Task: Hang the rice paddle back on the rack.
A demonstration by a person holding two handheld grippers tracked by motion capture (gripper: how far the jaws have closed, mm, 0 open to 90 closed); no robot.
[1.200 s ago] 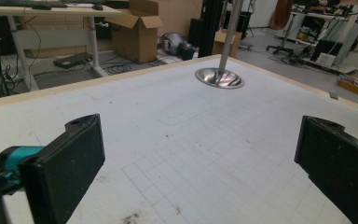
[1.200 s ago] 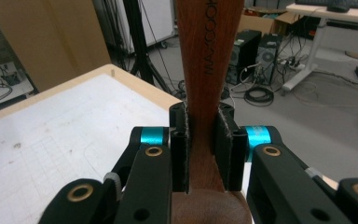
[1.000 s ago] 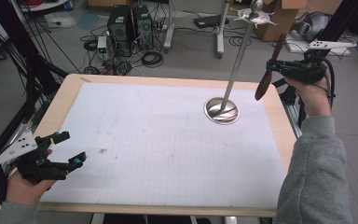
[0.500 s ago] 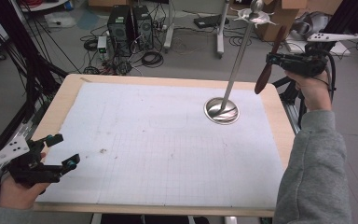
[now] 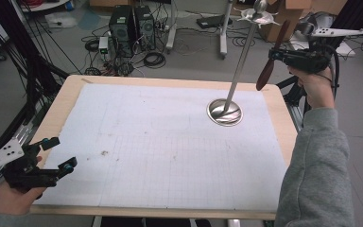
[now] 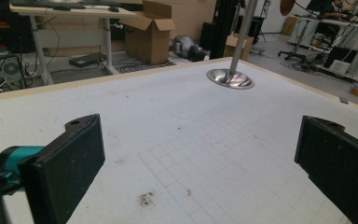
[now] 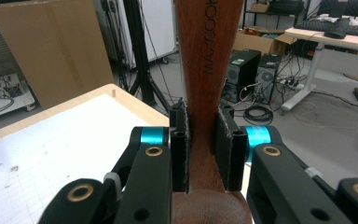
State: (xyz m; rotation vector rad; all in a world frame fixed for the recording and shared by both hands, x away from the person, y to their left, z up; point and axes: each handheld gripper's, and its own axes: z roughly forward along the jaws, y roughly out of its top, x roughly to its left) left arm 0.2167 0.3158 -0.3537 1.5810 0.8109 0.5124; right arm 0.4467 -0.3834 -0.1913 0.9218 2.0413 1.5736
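A metal stand rises from a round shiny base (image 5: 225,112) on the white gridded mat (image 5: 160,151), its pole (image 5: 241,61) ending in hooks (image 5: 257,16) at the top. My right gripper (image 5: 276,56) is held in the air beyond the table's right far corner. It is shut on a dark wooden utensil (image 5: 267,71) that hangs tilted, right of the pole and apart from it. In the right gripper view the pads (image 7: 226,144) clamp the utensil's handle (image 7: 205,56). My left gripper (image 5: 61,152) hovers open at the near left corner, with nothing between its jaws. The base (image 6: 230,78) lies far ahead of it.
The mat covers most of a wooden table whose edge (image 5: 283,118) shows at the right. Small dark stains (image 5: 105,152) mark the mat. Computer towers (image 5: 132,21), cables and cardboard boxes (image 6: 156,32) stand on the floor beyond the far edge.
The right gripper has lifted the wooden utensil a little higher. The left gripper has drifted slightly left and stays open.
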